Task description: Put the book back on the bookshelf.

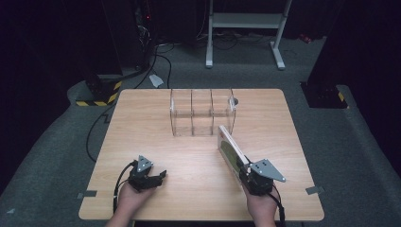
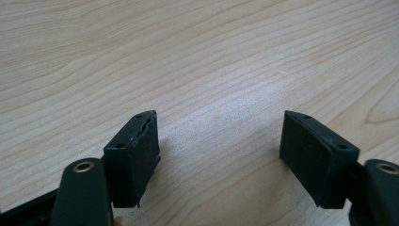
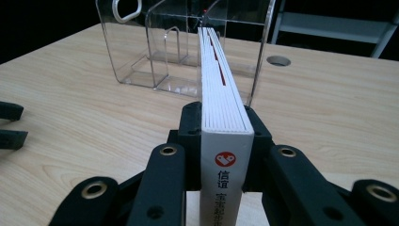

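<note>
Book (image 1: 230,150) sits clamped in our right gripper (image 1: 247,166) at the lower right of the high view, held on edge above the wooden table (image 1: 142,127) and slanting up toward the middle of the frame. We see its far end close to the clear acrylic organizer (image 1: 202,112), near that rack's right-hand end, though we cannot tell whether the two touch. In the right gripper view the book (image 3: 225,108) runs straight up the centre of the picture: white spine with a red round logo and dark characters at the bottom, page edges stretching away toward the organizer (image 3: 155,47) in the upper part of the frame. Our right gripper (image 3: 226,127) has its black jaws pressed flat against both covers, a firm grip.

Over at the lower left of the high view, our left gripper (image 1: 158,176) lies low by the table's near edge, the hand behind it. In the left gripper view its jaws stand wide apart with bare wood grain (image 2: 202,70) between them, holding nothing. A round hole (image 3: 278,60) in the tabletop shows at the upper right of the right gripper view, just beside the organizer.
</note>
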Available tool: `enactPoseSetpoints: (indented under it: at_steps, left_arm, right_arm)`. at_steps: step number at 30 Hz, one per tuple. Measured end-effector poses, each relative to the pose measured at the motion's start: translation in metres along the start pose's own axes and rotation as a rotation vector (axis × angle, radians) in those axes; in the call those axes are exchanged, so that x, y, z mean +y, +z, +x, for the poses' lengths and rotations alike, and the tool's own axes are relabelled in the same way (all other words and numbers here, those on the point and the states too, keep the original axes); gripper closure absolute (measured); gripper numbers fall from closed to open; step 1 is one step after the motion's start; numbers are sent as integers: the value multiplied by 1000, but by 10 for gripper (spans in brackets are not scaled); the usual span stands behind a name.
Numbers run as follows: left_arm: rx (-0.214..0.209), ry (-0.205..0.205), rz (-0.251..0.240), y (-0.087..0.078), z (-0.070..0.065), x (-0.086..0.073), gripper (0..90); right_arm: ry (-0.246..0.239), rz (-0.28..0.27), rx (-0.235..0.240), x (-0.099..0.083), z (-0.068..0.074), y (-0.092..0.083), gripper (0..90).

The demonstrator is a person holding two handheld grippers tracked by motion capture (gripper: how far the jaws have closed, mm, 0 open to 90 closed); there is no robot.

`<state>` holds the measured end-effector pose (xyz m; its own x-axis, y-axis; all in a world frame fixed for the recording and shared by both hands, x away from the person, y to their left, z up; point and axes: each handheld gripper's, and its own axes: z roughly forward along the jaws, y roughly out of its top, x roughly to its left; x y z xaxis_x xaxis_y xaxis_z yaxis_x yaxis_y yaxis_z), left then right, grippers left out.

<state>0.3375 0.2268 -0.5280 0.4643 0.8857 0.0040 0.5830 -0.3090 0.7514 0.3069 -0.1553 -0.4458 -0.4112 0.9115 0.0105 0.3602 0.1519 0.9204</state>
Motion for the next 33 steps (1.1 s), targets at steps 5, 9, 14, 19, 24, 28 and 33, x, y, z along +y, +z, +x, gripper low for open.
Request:
enactPoseSetpoints:
  at_steps: [5,9,14,19,24,28,33]
  left_arm:
    - [-1,0,-1,0,0,0,287]
    - [-2,0,-1,0,0,0,287]
    - [-1,3,-2,1,0,0,286]
    - [-1,3,0,1,0,1,286]
    - [-6,4,0,1,0,1,284]
    - [-7,5,-1,1,0,1,284]
    - [-7,6,0,1,0,1,284]
  right_arm:
    - [-4,-19,-6,11,0,3,754]
    - [3,-37,-19,20,-2,8,753]
    - [10,-68,-24,32,-4,18,753]
    - [-5,-74,-50,44,-4,31,753]
    - [-12,-71,-76,53,-5,45,753]
    - [-3,-71,-94,56,-5,55,753]
    - [-1,-68,-108,62,-6,69,753]
